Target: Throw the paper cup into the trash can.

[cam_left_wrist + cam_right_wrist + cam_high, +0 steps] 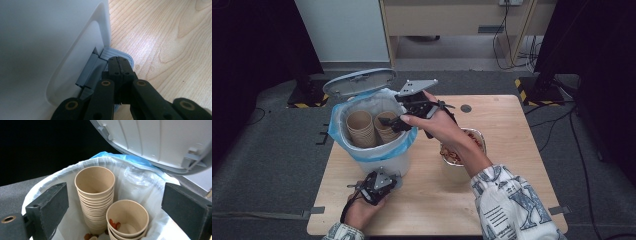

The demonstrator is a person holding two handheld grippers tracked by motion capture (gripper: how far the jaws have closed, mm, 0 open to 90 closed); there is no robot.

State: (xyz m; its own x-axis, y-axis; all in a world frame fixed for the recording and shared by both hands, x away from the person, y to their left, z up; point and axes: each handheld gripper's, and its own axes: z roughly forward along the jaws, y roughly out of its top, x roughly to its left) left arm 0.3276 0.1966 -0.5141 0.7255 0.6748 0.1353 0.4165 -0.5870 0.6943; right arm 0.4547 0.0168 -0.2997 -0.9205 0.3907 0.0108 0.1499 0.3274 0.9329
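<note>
crumbs (114, 223) inside shorter cup stack (127, 218)

Open bin (362, 150) mouth crowded by cup stacks (96, 195).

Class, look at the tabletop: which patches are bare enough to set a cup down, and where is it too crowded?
Bare wood lies along the table's far right, past the snack cup, and on the near strip between the left gripper and the patterned sleeve. It is crowded at the left: the white bin, its raised lid, the cup stacks inside and the right gripper over its rim.
</note>
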